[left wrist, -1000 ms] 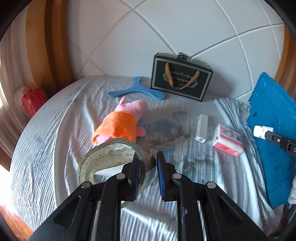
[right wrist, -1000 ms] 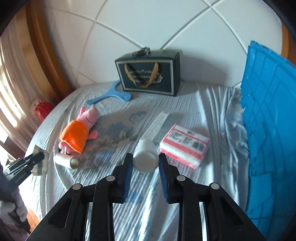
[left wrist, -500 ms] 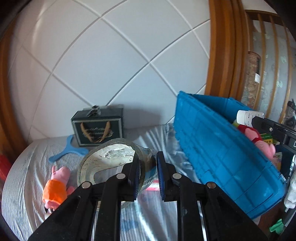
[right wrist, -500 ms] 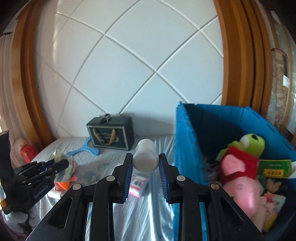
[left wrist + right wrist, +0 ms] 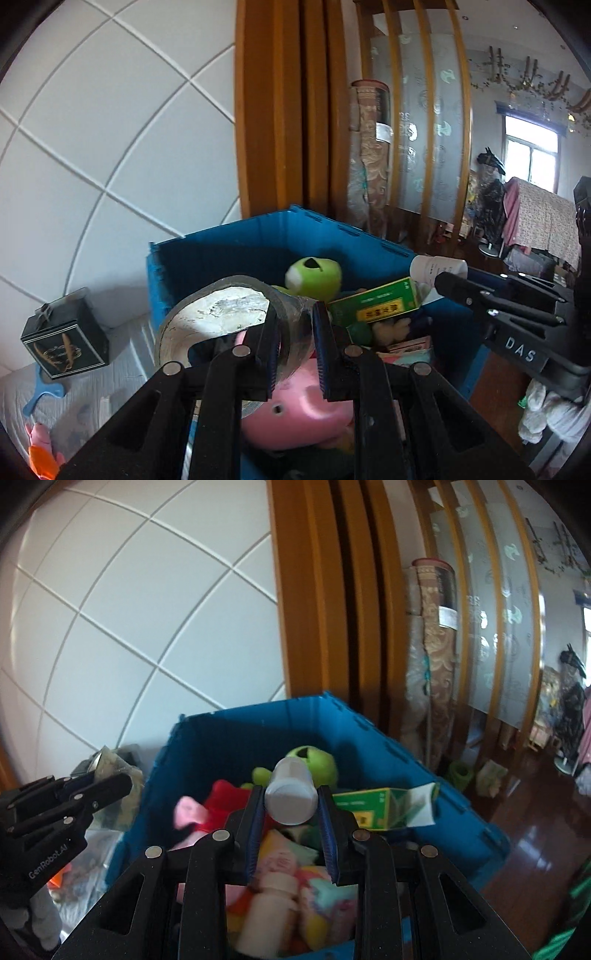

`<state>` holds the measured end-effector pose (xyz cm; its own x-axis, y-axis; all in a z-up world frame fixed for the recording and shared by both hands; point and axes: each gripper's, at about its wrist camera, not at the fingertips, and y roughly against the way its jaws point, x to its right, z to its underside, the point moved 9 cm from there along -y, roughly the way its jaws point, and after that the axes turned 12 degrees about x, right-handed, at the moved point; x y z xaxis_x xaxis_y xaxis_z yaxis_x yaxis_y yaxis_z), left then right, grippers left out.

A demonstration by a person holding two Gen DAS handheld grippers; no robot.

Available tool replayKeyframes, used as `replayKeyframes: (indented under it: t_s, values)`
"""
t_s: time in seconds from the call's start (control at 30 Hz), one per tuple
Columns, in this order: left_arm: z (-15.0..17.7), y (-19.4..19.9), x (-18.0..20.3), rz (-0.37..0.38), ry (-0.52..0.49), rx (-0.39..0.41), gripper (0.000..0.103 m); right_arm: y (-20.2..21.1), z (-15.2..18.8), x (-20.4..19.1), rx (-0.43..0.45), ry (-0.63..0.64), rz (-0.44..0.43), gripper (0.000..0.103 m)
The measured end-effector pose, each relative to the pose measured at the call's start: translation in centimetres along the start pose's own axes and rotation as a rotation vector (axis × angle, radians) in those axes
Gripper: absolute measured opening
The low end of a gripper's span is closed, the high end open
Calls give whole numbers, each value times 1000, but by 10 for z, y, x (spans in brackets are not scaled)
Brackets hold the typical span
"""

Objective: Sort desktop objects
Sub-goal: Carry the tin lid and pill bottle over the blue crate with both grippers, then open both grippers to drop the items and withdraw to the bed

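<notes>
My left gripper (image 5: 295,339) is shut on a roll of clear tape (image 5: 221,310), held above the near left part of the open blue crate (image 5: 229,251). My right gripper (image 5: 291,808) is shut on a small white bottle (image 5: 291,794), also above the crate (image 5: 258,731). The left wrist view shows that bottle (image 5: 436,267) at the crate's right rim. In the right wrist view the left gripper (image 5: 110,782) hangs by the crate's left wall. Inside lie a green frog plush (image 5: 314,760), a green box (image 5: 380,805), a pink pig toy (image 5: 295,410) and another bottle (image 5: 269,904).
On the striped bed to the left stand a dark gift box (image 5: 66,336), a blue flat toy (image 5: 40,391) and a pink-and-orange pig plush (image 5: 40,450). A wooden frame (image 5: 280,110) and a rolled carpet (image 5: 373,147) rise behind the crate. Dark wooden floor (image 5: 524,834) lies right of it.
Both grippers have swung up and to the right, from over the bed to over the blue crate, each still holding its object. The crate's inside has come into view.
</notes>
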<state>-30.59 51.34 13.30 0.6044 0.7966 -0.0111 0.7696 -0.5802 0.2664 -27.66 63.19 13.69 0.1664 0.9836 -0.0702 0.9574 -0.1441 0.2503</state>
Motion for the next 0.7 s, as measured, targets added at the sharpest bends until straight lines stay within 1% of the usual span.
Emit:
replayKeyframes:
  t_s: [0.07,0.17,0.3,0.37,0.4,0.47,0.5,0.53,0.6,0.67,0.7]
  values:
    - [2,-22,23,24,-5,-41,17,-7,12,28,-36,-7,22,28]
    - [9,-52,52,42,-12,-118,17,-22,28,56,-87,-16,34,28]
    - [28,-79,76,43,-25,-212,17,-39,47,74,-147,-25,32,28]
    - [38,-86,81,25,-42,-257,17,-49,57,78,-183,-16,29,28]
    - [39,-87,86,27,-48,-260,17,-52,62,79,-201,-8,30,28]
    - [45,-88,88,7,-66,-285,20,-60,70,79,-233,7,31,28]
    - [50,-88,88,8,-68,-294,27,-62,73,79,-244,15,29,28]
    - [52,-88,89,10,-67,-301,41,-65,76,81,-255,24,29,28]
    - [55,-90,84,1,-60,-301,56,-69,81,81,-276,40,37,28]
    - [52,-86,80,-7,-48,-279,58,-71,86,81,-294,54,39,28]
    - [53,-84,79,-9,-42,-281,60,-72,88,81,-302,61,43,28]
